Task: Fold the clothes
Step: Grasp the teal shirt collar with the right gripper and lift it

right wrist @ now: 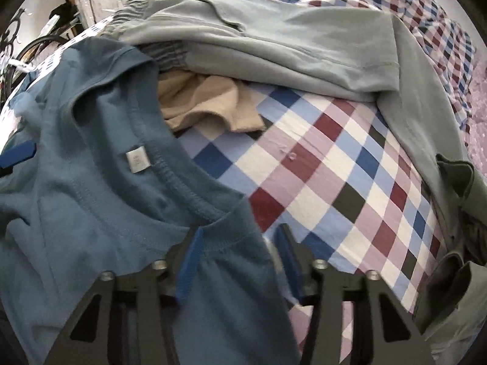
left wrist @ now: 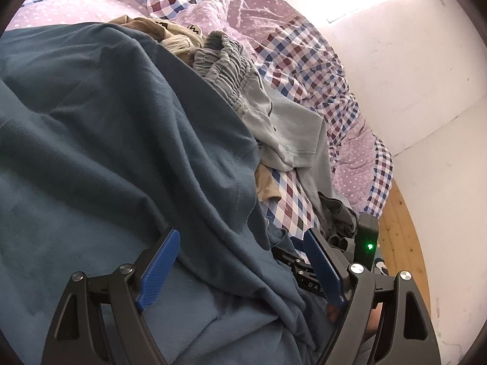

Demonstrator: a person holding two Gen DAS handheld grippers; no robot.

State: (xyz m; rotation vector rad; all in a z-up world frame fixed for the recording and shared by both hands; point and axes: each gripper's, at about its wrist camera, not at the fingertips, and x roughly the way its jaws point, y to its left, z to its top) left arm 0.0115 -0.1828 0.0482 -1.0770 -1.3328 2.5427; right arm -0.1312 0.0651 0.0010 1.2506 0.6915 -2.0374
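A bed covered by a checked sheet of blue, maroon, white and lilac squares fills both views. In the left wrist view a lilac dotted quilt with checked edging lies bunched across the upper centre. A white wall takes the right side, very bright at the top, and a strip of pale wooden floorboards curves down the lower right. In the upper left of the right wrist view, cluttered boxes and dark items sit beyond the bed, too blurred to tell apart.

The dark teal cotton T-shirt spreads over the left and centre of the left wrist view. In the right wrist view its ribbed collar with a small white label lies left of centre. Pale grey-green trousers with a gathered elastic waistband are heaped behind it, across the upper part of the frame. A crumpled beige garment lies between shirt and trousers, on the sheet. Dark grey clothing sits at the lower right edge.

The left gripper has its blue-padded fingers spread wide over a ridge of the shirt's fabric, not clamped on it. The right gripper is likewise parted, its fingers straddling the shirt's shoulder edge beside the collar.
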